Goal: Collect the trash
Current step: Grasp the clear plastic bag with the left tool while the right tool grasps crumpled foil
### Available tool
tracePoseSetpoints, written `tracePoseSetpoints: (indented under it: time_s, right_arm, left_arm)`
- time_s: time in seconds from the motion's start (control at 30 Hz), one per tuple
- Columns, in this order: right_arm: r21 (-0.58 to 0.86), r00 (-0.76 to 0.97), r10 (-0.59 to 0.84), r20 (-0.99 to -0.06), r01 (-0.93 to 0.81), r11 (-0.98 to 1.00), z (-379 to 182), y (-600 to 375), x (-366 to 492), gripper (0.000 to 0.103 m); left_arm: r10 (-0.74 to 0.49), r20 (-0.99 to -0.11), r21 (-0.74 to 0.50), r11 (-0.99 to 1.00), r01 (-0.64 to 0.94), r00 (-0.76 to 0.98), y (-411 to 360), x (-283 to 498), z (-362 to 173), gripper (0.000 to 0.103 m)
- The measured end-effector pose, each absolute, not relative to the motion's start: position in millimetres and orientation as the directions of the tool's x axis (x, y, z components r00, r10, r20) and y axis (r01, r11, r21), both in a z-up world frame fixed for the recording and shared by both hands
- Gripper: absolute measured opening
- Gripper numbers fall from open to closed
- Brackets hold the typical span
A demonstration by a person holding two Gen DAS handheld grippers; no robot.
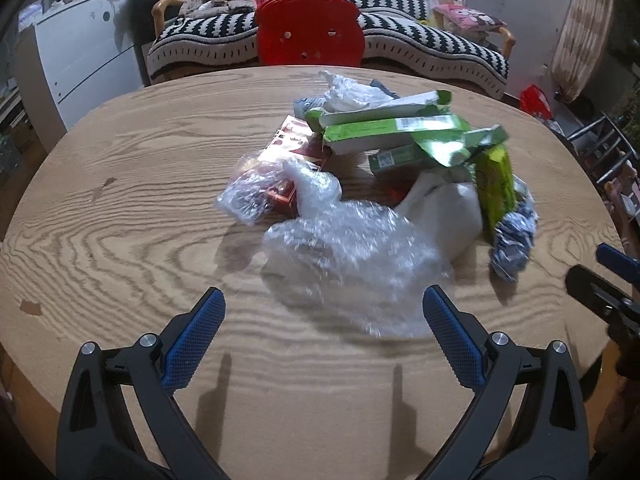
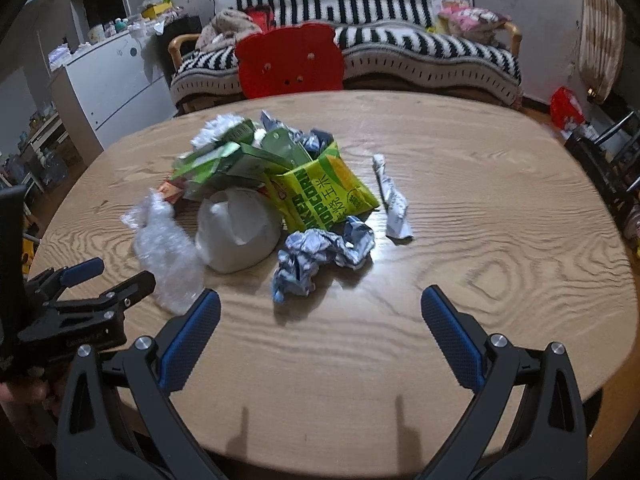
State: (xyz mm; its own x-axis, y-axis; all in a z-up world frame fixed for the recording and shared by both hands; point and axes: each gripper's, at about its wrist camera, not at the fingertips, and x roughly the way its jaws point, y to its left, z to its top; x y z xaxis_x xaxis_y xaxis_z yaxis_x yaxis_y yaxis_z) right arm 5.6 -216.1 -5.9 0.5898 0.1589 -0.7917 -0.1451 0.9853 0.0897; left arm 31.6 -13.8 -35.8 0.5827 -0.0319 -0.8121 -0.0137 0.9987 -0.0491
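I have both grippers over the near edge of the round wooden table [image 1: 120, 200], and neither holds anything. My left gripper [image 1: 322, 308] stands with its jaws spread wide, the clear bubble wrap [image 1: 344, 248] lying just ahead between the fingertips. My right gripper [image 2: 320, 306] is likewise wide apart, with the crumpled blue-white wrapper [image 2: 316, 256] at its 12 o'clock.

The trash sits in one heap near the table's middle: green cartons [image 1: 392, 130], a white bag [image 2: 236, 228] and a yellow-green popcorn bag [image 2: 324, 192], all touching or overlapping. A twisted white wrapper [image 2: 394, 200] lies apart at the heap's 3 o'clock.

From the left wrist view, bare tabletop runs from 7 to 11 o'clock. From the right, it is bare from 1 to 4 o'clock out to the rim. A red chair back [image 2: 290, 60] stands at the far edge, 12 o'clock.
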Motion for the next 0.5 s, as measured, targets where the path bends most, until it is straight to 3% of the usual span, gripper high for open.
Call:
tracePoseSetpoints:
  time_s: [0.13,0.23,0.3,0.4,0.43,0.5]
  right_arm:
    - [0.091,0.556,0.134,-0.821,-0.104,0.99,-27.4,-218.1,34.0,0.087]
    - [0.143,0.525,0.17,-0.834,-0.091,0.985,-40.7,-220.4,46.5,0.082]
    - [0.148,0.529,0.183,-0.829,-0.109,0.983,-41.4,-215.0,48.2,0.069]
    - [0.138,0.525,0.204,-0.826,-0.162,0.977,-36.3,-202.8,45.0,0.04]
    - [0.14,0.525,0.212,-0.824,-0.173,0.975,-35.4,-200.5,41.9,0.035]
    - [0.161,0.529,0.234,-0.816,-0.181,0.97,-28.1,-200.3,34.9,0.03]
  left_arm:
    - [-0.014,-0.814,-0.031,0.999,-0.019,0.58,-22.6,43.9,-43.8,0.095]
    - [-0.008,-0.816,-0.019,1.0,-0.013,0.577,-27.1,48.0,-49.4,0.083]
    - [-0.012,-0.823,-0.016,1.0,-0.002,0.568,-28.6,47.7,-54.0,0.07]
    - [-0.052,-0.817,-0.052,0.998,0.016,0.575,-23.5,40.4,-52.9,0.037]
    - [-0.065,-0.817,-0.061,0.998,0.026,0.573,-22.1,37.2,-51.7,0.022]
    - [-0.102,-0.822,-0.105,0.994,0.027,0.561,-14.3,29.3,-48.4,0.009]
